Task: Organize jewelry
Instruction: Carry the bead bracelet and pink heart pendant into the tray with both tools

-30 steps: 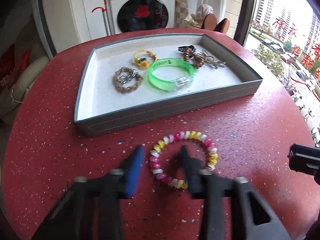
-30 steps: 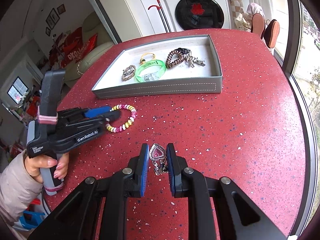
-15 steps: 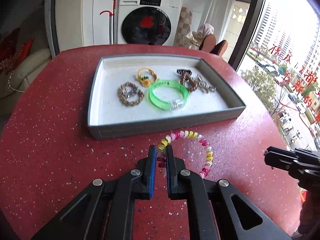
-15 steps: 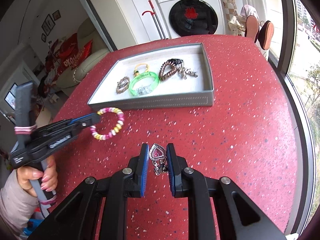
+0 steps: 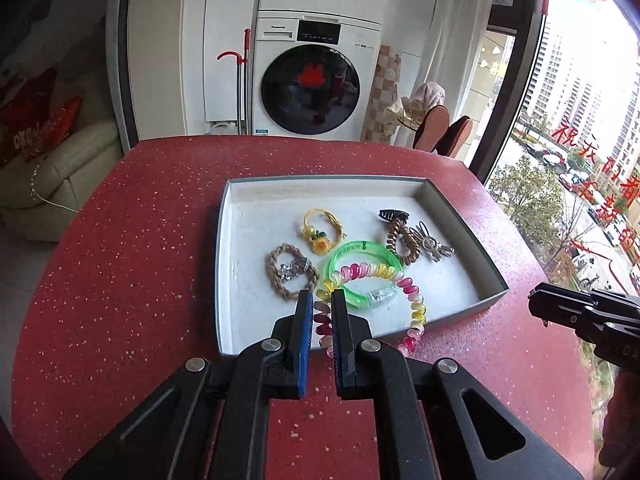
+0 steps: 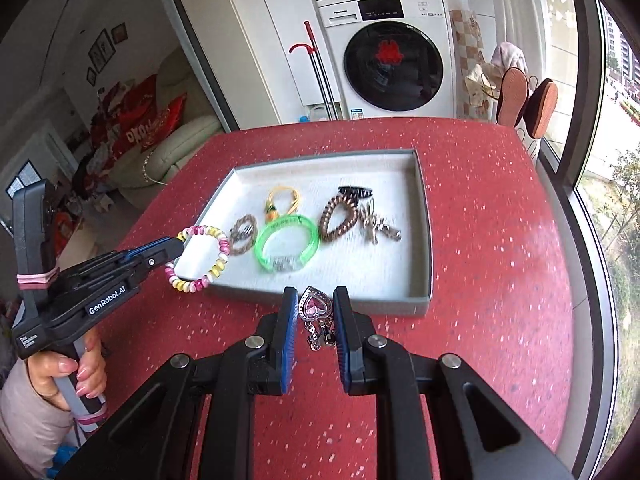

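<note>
Left tongs (image 5: 319,312) clamp coil bracelet (image 5: 400,278) above tray's (image 5: 460,216) near-left rim; right tongs (image 6: 314,310) pinch heart pendant (image 6: 316,306) before near wall.

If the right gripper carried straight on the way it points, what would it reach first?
Probably the near wall of the grey tray, which sits just ahead of the right gripper holding the heart pendant. If the gripper is high enough to clear that wall, it would pass over the tray floor instead; height is unclear.
</note>
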`<state>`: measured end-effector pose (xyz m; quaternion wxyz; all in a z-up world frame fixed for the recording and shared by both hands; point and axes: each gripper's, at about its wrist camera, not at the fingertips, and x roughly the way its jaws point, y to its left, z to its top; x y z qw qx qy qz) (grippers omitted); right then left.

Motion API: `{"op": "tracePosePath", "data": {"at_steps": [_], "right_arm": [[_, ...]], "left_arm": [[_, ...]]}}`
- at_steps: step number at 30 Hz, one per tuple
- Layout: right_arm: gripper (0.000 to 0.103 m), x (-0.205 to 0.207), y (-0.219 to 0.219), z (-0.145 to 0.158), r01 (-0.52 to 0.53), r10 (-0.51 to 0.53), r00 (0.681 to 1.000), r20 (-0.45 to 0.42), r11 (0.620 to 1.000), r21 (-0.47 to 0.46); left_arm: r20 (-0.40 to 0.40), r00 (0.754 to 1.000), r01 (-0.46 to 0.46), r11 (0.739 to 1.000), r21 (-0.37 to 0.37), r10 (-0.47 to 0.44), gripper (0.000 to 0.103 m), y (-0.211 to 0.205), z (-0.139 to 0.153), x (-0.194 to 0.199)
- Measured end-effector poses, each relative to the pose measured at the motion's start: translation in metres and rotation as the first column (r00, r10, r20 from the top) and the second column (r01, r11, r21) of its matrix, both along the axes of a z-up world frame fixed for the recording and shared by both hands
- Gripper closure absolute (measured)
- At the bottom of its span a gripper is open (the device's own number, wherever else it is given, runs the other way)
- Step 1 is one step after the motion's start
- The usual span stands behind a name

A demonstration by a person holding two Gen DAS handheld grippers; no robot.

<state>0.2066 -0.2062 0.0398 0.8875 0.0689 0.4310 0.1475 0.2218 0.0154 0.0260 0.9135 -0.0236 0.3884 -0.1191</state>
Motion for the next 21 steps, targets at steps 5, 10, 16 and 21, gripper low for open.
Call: {"op": "tracePosePath", "data": {"at_steps": [5,10,16,21], "right_arm": [[0.084,0.028,-0.004,-0.007,0.022,-0.022,0.999,-0.028,1.000,0.014],[0.084,0.050,-0.003,-0.023,0.029,-0.028,0.997,-0.065,1.000,0.007],[0.084,0.067,-0.003,-0.046,0.029,-0.028,0.992,-0.122,1.000,0.004],[0.084,0.079,-0.006,-0.063,0.053,-0.053,0.986,-0.160,0.999,-0.001]], "left_arm": [[-0.036,0.999,-0.028,1.000,0.011,0.029,0.077,0.006,-0.011,0.026],[-0.083,0.996,-0.038,0.999,0.030,0.040,0.077,0.006,-0.028,0.044],[-0.130,0.991,-0.020,0.997,0.077,0.030,0.077,-0.008,-0.049,0.053],[-0.165,0.986,-0.007,0.995,0.097,0.023,0.077,-0.015,-0.062,0.062]]}}
